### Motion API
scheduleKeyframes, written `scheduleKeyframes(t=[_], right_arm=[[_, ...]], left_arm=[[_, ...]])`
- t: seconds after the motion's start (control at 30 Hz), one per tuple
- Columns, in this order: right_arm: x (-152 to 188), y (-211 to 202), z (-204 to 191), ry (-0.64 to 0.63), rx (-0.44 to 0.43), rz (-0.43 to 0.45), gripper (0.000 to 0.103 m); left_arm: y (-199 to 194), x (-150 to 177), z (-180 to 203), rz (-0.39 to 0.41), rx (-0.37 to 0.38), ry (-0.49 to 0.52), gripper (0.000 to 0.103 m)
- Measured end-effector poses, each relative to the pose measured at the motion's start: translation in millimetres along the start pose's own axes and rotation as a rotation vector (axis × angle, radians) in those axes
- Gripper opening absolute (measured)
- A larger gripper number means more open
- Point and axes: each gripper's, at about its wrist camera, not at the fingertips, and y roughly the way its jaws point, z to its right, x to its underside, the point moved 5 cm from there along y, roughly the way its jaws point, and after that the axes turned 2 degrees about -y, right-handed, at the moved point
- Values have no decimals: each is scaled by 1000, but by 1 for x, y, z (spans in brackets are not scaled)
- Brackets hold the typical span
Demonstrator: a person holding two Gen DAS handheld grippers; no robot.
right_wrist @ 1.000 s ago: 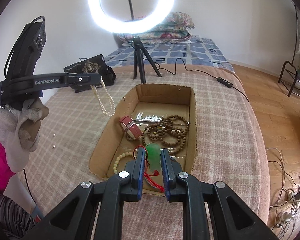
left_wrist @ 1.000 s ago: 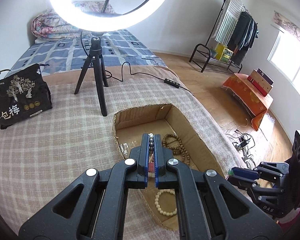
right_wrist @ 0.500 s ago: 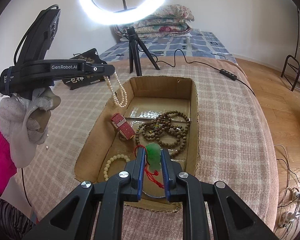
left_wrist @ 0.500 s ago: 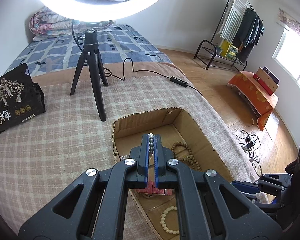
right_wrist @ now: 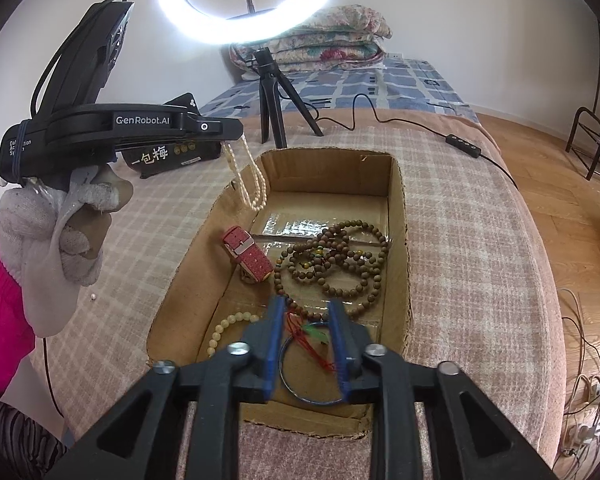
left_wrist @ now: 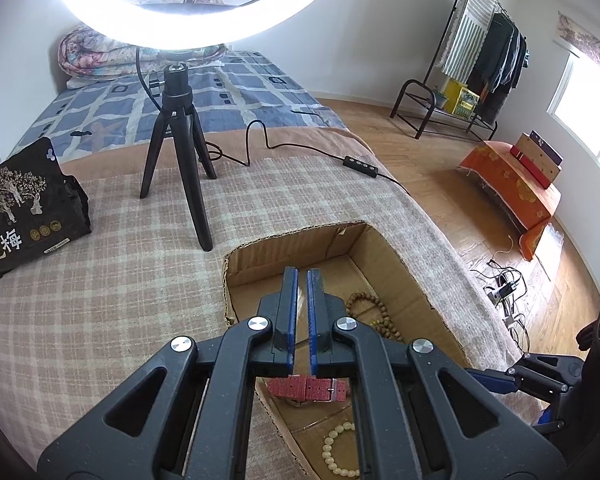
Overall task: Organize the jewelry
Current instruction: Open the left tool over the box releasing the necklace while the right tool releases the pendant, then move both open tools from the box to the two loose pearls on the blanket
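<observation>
A cardboard box [right_wrist: 398,216] lies on the checked blanket; it also shows in the left wrist view [left_wrist: 396,258]. Inside lie brown wooden beads [right_wrist: 336,260], a red watch strap [right_wrist: 248,254], a cream bead bracelet [right_wrist: 224,330], a blue bangle [right_wrist: 312,396] and a green pendant on red cord [right_wrist: 314,332]. My right gripper [right_wrist: 306,312] is open over the pendant, which lies in the box. My left gripper [right_wrist: 232,136], seen in the right wrist view, holds a white pearl necklace [right_wrist: 252,184] hanging over the box's left rim. In the left wrist view its fingers [left_wrist: 302,280] stand slightly apart.
A ring light on a black tripod [left_wrist: 176,152] stands behind the box, its cable [left_wrist: 360,166] trailing right. A black printed bag [left_wrist: 20,208] sits at the left. A loose pearl [right_wrist: 93,297] lies on the blanket. The bed edge drops off at right.
My right gripper opened and the green pendant dropped into the box. My left gripper moved right over the box's left rim with the pearl necklace, and its fingers parted slightly.
</observation>
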Motion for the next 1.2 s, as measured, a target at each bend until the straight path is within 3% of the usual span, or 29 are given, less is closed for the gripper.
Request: scheduleKeyframes(t=[0.03,0.07,0.13,0.43,0.7,0.77,0.83,0.87,1.1,1.2], right_arm=[[0,0,-1,-3,4,0,35],[0,0,-2,-5,9,0,39],[0,-1,-3,-8,19,6,59],[-1,-9,-6,-6,57,28,86],[-1,-18,-13,2,80,23,87],[0,-20,-15,3,88,17,89],[0,-24,-18,9,96,23,101],[0,-27,-19,10,103,33,103],[-3,-38,-30,4,127,43,103],[-4,-43,-36,7,123,48,103]], left_arm=[[0,0,0,-1,-3,1,4],[0,0,0,-2,-3,0,13],[-1,1,-1,-1,5,-3,31],[-13,5,0,9,-8,13,31],[-35,6,-3,34,-20,13,32],[-42,6,-5,39,-23,13,42],[-52,7,-7,57,-26,14,49],[-56,8,-9,63,-29,15,50],[-89,13,-20,86,-52,32,51],[-106,17,-28,103,-67,40,61]])
